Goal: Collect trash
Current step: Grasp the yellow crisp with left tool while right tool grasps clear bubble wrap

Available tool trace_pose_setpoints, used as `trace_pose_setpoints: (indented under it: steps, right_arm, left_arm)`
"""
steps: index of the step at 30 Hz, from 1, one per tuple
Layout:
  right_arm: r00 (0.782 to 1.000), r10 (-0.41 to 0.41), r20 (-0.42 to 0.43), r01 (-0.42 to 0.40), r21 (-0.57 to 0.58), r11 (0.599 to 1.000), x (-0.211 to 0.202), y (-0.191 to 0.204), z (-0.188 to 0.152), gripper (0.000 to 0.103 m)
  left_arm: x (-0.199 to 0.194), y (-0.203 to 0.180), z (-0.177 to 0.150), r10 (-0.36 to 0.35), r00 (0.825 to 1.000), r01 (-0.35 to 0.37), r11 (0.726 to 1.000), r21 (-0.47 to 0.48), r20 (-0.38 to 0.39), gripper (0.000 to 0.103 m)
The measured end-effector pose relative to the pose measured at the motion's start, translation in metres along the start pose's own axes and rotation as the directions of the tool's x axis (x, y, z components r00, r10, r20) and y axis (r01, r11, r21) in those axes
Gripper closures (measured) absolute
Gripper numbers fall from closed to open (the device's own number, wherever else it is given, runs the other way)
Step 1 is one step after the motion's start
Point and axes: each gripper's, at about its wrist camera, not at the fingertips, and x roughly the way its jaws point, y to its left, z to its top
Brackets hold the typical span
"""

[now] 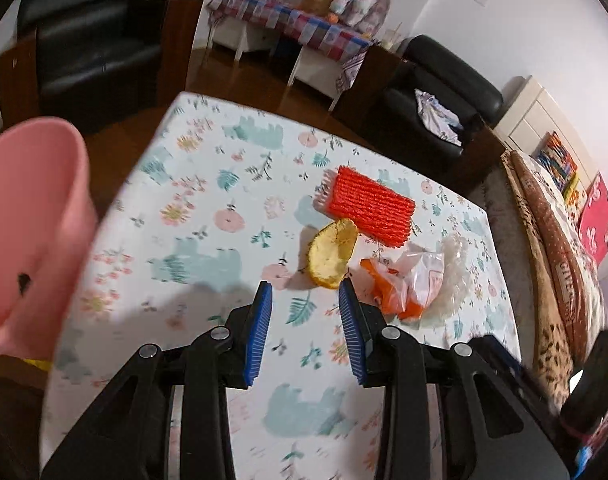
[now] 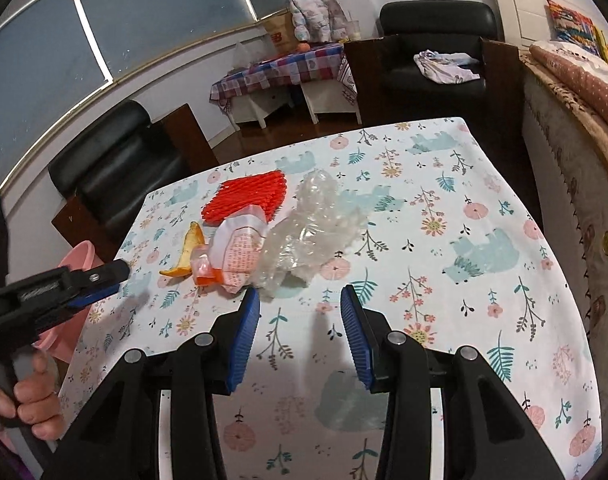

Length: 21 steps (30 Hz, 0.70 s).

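Trash lies on the floral tablecloth [image 1: 208, 208]: a red foam net [image 1: 370, 210] [image 2: 246, 196], a yellow citrus peel [image 1: 332, 254] [image 2: 186, 254], an orange-and-white printed wrapper [image 1: 404, 284] [image 2: 234, 258], and clear crumpled plastic [image 1: 454, 268] [image 2: 316, 232]. My left gripper [image 1: 304, 292] is open and empty, its right fingertip just short of the peel. It also shows in the right wrist view [image 2: 104, 280]. My right gripper [image 2: 300, 300] is open and empty, just short of the clear plastic.
A pink plastic bin [image 1: 28, 220] [image 2: 80, 256] stands off the table's left edge. Black armchairs [image 1: 92, 28] [image 1: 436, 96] stand beyond the table. A bed with blankets [image 2: 576, 92] runs along the right side. A low cloth-covered bench [image 2: 280, 68] is at the back.
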Motion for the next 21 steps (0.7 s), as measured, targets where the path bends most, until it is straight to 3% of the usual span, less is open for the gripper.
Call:
trace_pose_setpoints:
  steps: [8,14,17,21]
  right_arm:
    - [0.999,0.039,-0.015,-0.039,0.022,0.999,0.005,-0.004,-0.004,0.061]
    - [0.998,0.059,-0.022,-0.058,0.044,0.997,0.007,-0.007,-0.005,0.061]
    - [0.998,0.066,-0.025,-0.065,0.041,0.997,0.007,-0.008,-0.004,0.061]
    - [0.997,0.069,-0.030,-0.068,0.042,0.997,0.007,-0.007,-0.005,0.060]
  left_arm:
    - [0.033,0.000,0.009,-0.022,0.997,0.011,0.992,-0.129,-0.078,0.068]
    - [0.047,-0.006,0.009,-0.031,0.993,0.014,0.989,-0.148,-0.113,0.069]
    - [0.048,-0.005,0.008,-0.031,0.994,0.014,0.987,-0.160,-0.104,0.080]
    - [0.046,-0.007,0.007,-0.007,0.997,-0.002,0.992,-0.130,-0.072,0.086]
